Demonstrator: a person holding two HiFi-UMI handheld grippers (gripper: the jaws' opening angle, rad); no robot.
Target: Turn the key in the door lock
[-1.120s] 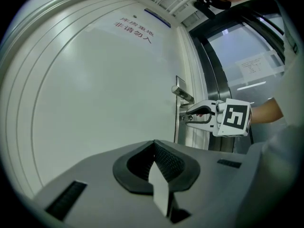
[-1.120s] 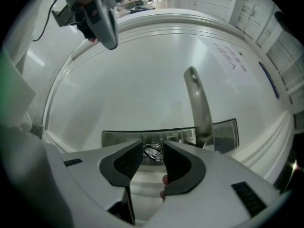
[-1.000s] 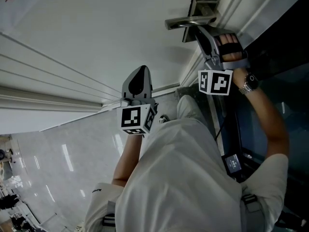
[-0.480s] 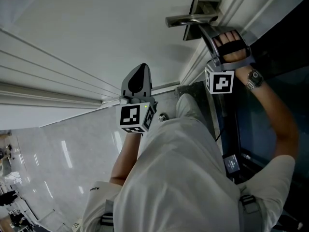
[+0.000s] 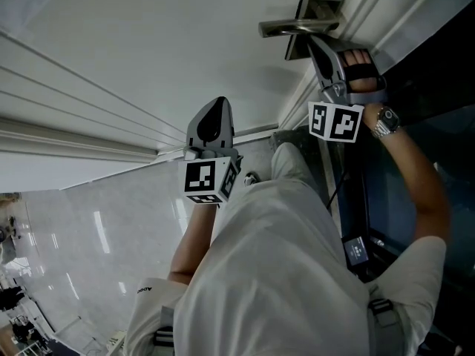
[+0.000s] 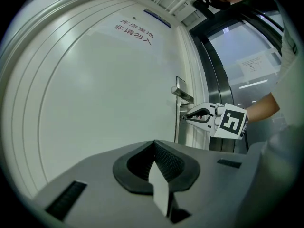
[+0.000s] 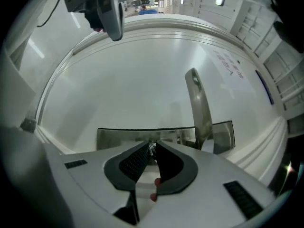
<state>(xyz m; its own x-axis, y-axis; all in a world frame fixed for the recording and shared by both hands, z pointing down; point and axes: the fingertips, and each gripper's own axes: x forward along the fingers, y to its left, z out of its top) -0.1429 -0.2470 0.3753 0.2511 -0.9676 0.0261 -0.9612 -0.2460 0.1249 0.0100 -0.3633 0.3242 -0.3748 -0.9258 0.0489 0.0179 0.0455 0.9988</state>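
Right gripper view is showing the right claw (image 7: 151, 149) pinching the key (image 7: 152, 145), which is sitting in the lock plate (image 7: 118, 136) just beside the door handle (image 7: 199, 103). Its jaws have just been closing in, and the key is right between the tips. I'm guessing it's pointing straight into the lock plate so a wrist roll can turn the key. Left claw (image 6: 155, 145) is hanging well apart to the left, clenched on nothing, probably just staying clear of the door (image 6: 95, 108). No real containers showing, only the lock plate taking the key.
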